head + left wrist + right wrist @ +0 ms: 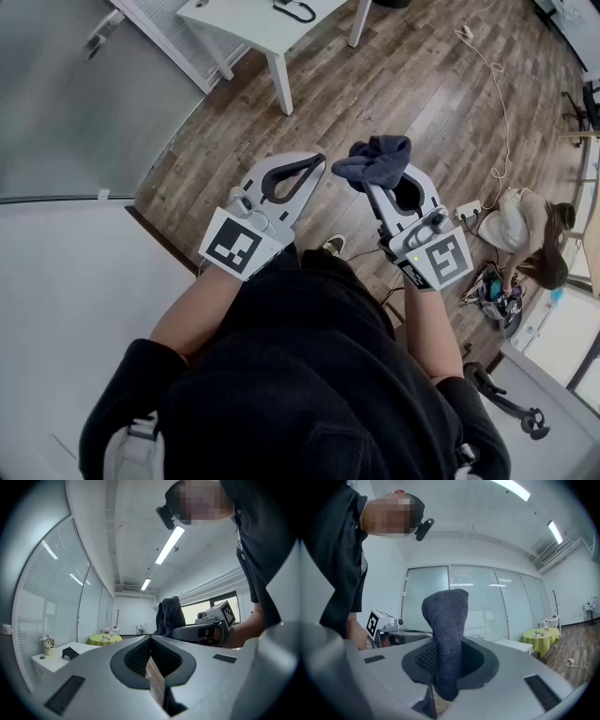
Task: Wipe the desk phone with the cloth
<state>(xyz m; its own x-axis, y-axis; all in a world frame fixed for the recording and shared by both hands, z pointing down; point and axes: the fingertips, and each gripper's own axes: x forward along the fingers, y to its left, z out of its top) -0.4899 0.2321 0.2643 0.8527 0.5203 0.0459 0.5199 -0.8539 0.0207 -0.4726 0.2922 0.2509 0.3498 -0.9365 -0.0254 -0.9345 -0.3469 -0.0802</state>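
Knit cloth (pixel 377 157): dark blue-grey, bunched, pinched by the right gripper (pixel 375 186) at its tips; one wad sticks out past the jaws, a little hangs below them.
Right gripper: pressed onto the cloth (pixel 447 644), fabric filling the gap between the pads (no slack seen).
Left gripper (pixel 314 169): jaws brought together, nothing between them; only a thin slit shows wood floor (pixel 154 679).
Position: both grippers held up in front of the person's chest, over the floor (pixel 403 84), well apart from the white desk (pixel 253 23).
Phone: not made out for sure; a small black thing (pixel 70 652) on the desk (pixel 51 660) in the left gripper view may be it, too small to tell.
Cloth handling: likely light, soft, limp, with a grippy weave, so little slip risk. The hold looks fine; the wad beyond the tips is probably what should meet the phone.
Phone handling (a guess): hard plastic, light enough to slide, handset loose in its cradle. Wipe gently and steady the base with the left gripper.
Progress: wiping not begun.
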